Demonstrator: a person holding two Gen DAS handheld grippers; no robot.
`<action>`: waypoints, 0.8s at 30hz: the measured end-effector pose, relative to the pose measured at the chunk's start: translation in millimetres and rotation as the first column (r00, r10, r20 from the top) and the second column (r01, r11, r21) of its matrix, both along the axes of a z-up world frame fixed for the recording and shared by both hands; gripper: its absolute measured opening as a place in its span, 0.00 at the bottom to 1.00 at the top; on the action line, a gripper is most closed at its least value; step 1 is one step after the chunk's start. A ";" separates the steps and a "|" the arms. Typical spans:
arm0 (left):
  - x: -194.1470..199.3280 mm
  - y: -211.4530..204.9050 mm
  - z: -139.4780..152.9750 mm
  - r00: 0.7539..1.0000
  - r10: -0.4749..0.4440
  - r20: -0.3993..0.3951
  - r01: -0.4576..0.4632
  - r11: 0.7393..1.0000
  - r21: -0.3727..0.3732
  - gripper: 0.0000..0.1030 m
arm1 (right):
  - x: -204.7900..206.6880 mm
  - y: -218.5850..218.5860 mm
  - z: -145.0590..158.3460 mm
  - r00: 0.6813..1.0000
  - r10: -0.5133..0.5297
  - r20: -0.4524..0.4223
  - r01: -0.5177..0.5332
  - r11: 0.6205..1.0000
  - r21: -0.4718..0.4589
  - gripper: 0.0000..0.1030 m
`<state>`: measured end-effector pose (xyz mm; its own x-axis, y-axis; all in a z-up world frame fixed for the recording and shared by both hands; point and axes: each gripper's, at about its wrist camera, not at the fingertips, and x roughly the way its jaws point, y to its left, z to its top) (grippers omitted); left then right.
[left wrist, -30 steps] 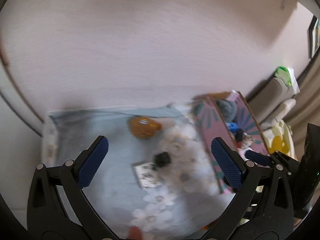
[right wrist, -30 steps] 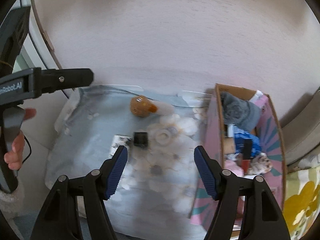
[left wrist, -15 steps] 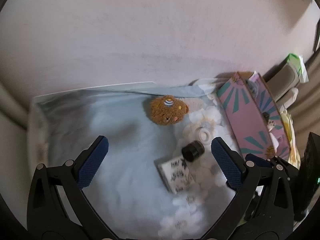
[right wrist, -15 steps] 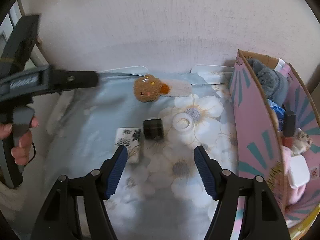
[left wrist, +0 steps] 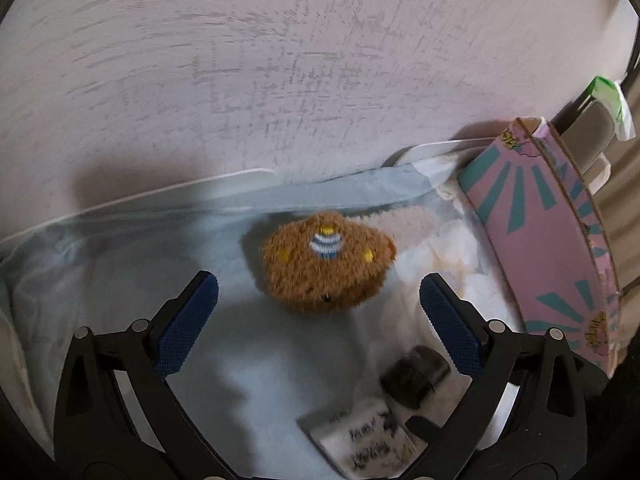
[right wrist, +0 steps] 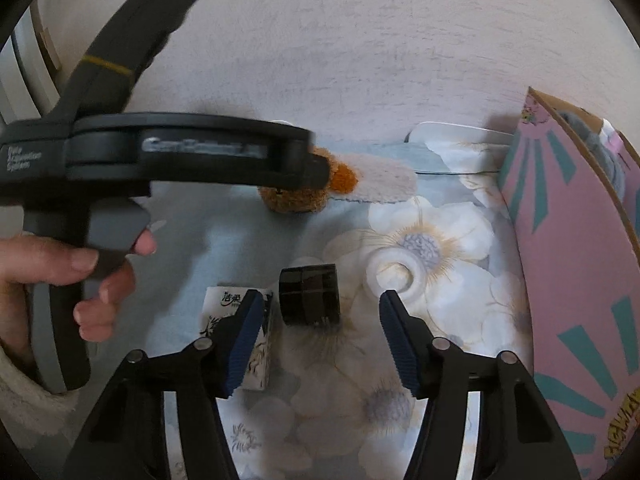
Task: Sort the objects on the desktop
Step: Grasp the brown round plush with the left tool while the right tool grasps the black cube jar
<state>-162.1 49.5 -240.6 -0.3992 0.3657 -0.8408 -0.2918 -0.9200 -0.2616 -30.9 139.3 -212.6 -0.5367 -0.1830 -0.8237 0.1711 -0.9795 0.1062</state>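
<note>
While the right hand-held gripper (right wrist: 318, 320) tilts steeply downward, jaws closing around nothing, the black faceted cylinder (right wrist: 309, 295) sits just ahead between them; the left hand-held gripper (left wrist: 318, 300) gapes wide before the brown fuzzy plush toy (left wrist: 326, 260).

My left gripper (left wrist: 318, 304) tilts downward, jaws spread wide and empty. My right gripper (right wrist: 320, 330) tilts down too, its jaws closing with nothing pressed. My left hand (right wrist: 60, 276) grips the handle.

Count of loose items on cloth: four kinds, one each.
One plush toy (left wrist: 326, 262), one black cylinder (right wrist: 309, 294), one white ring (right wrist: 394, 274), one tissue packet (right wrist: 224, 306); one box (right wrist: 568, 248).
</note>
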 end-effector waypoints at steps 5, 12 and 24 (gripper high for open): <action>-9.9 6.0 -12.6 0.999 -0.002 0.033 0.002 1.000 -0.014 0.88 | -8.3 2.8 -7.8 1.000 -0.014 0.010 0.014 1.000 -0.017 0.51; -14.3 2.5 -17.9 0.999 0.003 0.047 -0.005 0.999 0.044 0.53 | -16.2 5.8 -11.0 1.000 0.002 0.009 -0.002 0.999 -0.050 0.28; -11.0 -11.3 3.0 0.998 0.050 0.036 -0.053 0.996 0.072 0.44 | -13.4 4.2 3.1 1.000 0.030 0.002 -0.030 1.000 0.005 0.28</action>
